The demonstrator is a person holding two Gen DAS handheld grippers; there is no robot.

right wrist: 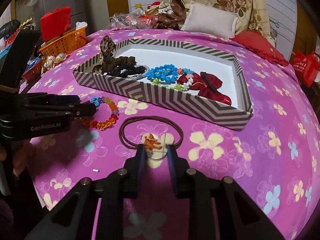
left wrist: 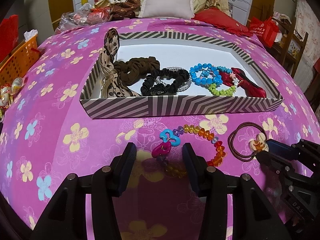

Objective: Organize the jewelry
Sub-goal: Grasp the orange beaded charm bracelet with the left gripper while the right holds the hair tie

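A striped box lid (left wrist: 180,105) (right wrist: 180,102) lies on the pink flowered bedspread and holds scrunchies, bead bracelets and a red bow (left wrist: 250,84) (right wrist: 208,88). In front of it lie a multicoloured bead bracelet (left wrist: 200,146) (right wrist: 104,118) and a brown hair tie with a cream charm (left wrist: 257,145) (right wrist: 156,140). My left gripper (left wrist: 159,150) (right wrist: 88,104) is open, its fingers either side of the bracelet's blue and pink end. My right gripper (right wrist: 155,150) (left wrist: 264,150) stands with its fingers either side of the charm, at or near contact.
An orange basket (left wrist: 20,60) (right wrist: 66,40) and small trinkets (right wrist: 54,60) sit at the bed's left edge. A white pillow (left wrist: 168,4) (right wrist: 210,20), red cushion (left wrist: 220,20) and piled fabrics lie at the far end. Red bags (right wrist: 306,66) stand at right.
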